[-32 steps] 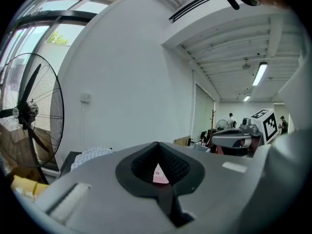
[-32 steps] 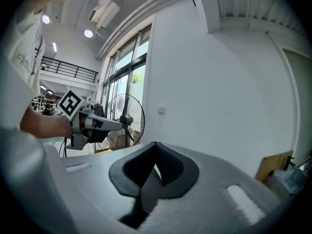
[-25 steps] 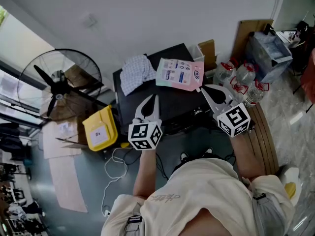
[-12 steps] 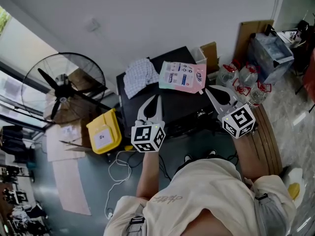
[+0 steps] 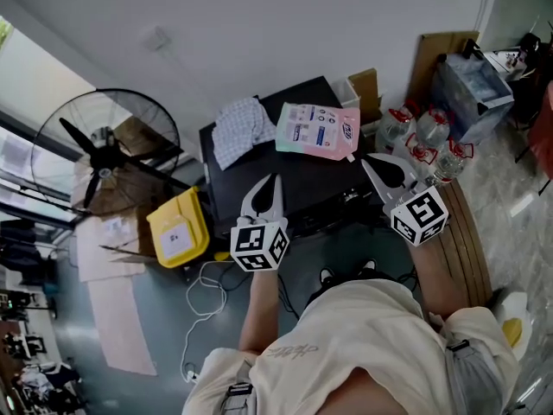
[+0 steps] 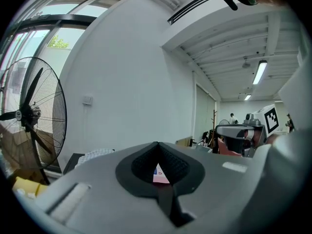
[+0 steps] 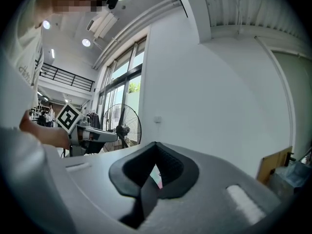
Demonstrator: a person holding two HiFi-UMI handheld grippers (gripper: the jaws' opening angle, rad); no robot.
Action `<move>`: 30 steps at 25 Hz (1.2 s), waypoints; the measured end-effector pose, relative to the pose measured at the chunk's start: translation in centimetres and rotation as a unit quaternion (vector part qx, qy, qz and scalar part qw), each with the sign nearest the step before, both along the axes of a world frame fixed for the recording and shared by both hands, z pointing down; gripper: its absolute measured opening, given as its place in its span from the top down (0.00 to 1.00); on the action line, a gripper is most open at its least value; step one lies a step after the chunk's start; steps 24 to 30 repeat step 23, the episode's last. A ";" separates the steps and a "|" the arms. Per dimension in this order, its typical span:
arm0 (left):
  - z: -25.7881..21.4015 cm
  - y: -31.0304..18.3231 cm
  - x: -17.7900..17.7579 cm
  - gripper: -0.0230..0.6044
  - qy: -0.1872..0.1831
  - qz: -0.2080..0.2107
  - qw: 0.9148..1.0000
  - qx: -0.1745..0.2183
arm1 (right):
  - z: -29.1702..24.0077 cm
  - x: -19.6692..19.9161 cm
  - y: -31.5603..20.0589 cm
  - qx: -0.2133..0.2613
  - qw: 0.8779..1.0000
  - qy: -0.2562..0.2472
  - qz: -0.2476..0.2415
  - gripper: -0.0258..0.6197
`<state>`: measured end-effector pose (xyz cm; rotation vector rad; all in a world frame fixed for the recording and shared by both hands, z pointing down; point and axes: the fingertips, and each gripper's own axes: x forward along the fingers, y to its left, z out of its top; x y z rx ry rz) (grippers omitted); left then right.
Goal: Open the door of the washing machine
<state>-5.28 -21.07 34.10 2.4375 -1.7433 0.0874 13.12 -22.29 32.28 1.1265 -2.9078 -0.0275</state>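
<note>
Black washing machine (image 5: 307, 184) sits just beyond left gripper (image 5: 275, 180) and right gripper (image 5: 367, 161), both pinched together, empty, barely shifted; door untouched.

On the washing machine (image 5: 302, 180) lie a cloth (image 5: 239, 130) at left and a pouch (image 5: 316, 130) at right; a fan (image 5: 104, 154) stands left of it, water bottles (image 5: 416, 137) right

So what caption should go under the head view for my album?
Person holds the left gripper and right gripper, both shut, by a washing machine bearing a cloth and pink pouch.
</note>
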 end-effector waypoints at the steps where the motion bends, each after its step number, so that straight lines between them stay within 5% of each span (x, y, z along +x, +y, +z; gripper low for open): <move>1: 0.2 0.1 -0.1 0.93 0.000 0.000 1.000 -0.002 | 0.1 0.0 0.1 -0.002 1.000 -0.001 0.000 0.96; 30: 1.7 -1.4 -1.5 0.93 0.004 0.023 1.000 -0.010 | 1.0 -1.4 -0.6 -0.008 1.000 0.009 0.016 0.96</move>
